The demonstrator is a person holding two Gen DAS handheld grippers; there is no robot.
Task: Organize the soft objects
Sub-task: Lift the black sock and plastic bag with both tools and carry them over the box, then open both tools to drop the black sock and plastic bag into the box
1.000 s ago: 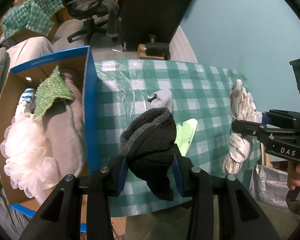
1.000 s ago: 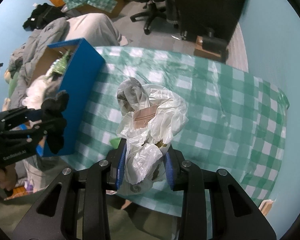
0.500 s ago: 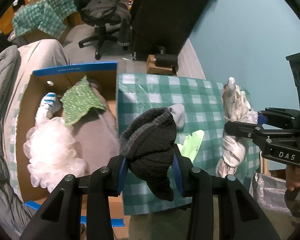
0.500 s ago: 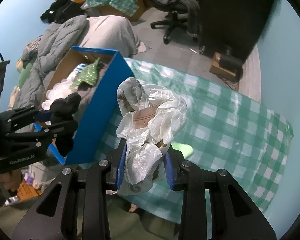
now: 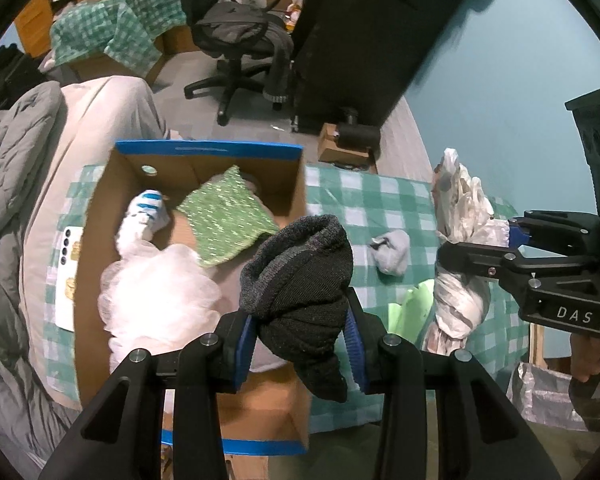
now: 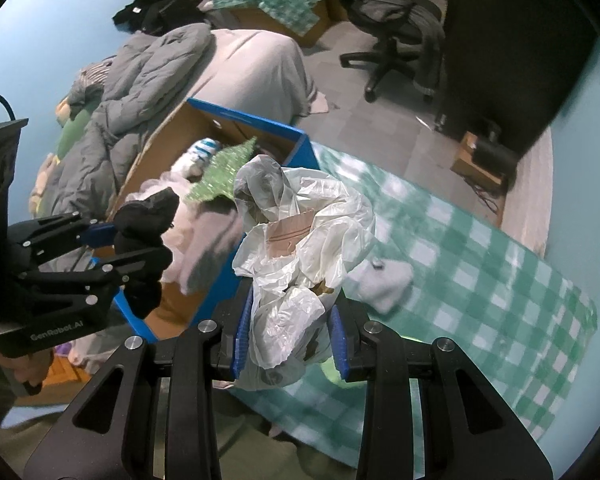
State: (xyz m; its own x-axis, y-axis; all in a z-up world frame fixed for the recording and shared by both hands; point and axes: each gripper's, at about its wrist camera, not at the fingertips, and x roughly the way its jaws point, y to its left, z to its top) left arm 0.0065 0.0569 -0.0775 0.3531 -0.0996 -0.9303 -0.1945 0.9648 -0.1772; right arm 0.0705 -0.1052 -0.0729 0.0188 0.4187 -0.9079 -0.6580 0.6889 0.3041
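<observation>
My left gripper [image 5: 300, 344] is shut on a dark knit sock [image 5: 300, 280] and holds it above the right side of the open cardboard box [image 5: 292, 192]. It also shows in the right wrist view [image 6: 112, 248]. My right gripper [image 6: 290, 344] is shut on a crumpled white plastic bag [image 6: 300, 240], held above the checked tablecloth [image 6: 480, 280] beside the box [image 6: 260, 124]. The bag also shows in the left wrist view [image 5: 460, 216]. The box holds a white mesh puff [image 5: 156, 284], a green cloth [image 5: 228, 216] and a striped sock [image 5: 146, 208].
A grey sock [image 5: 392, 254] and a light green item [image 5: 412, 312] lie on the tablecloth. A white phone [image 5: 69, 276] lies left of the box. A bed with grey bedding [image 6: 148, 80], an office chair [image 5: 240, 44] and a dark cabinet [image 5: 372, 40] stand behind.
Both grippers have moved left toward the box with their loads. The dark sock has gone from above the tablecloth to above the box.
</observation>
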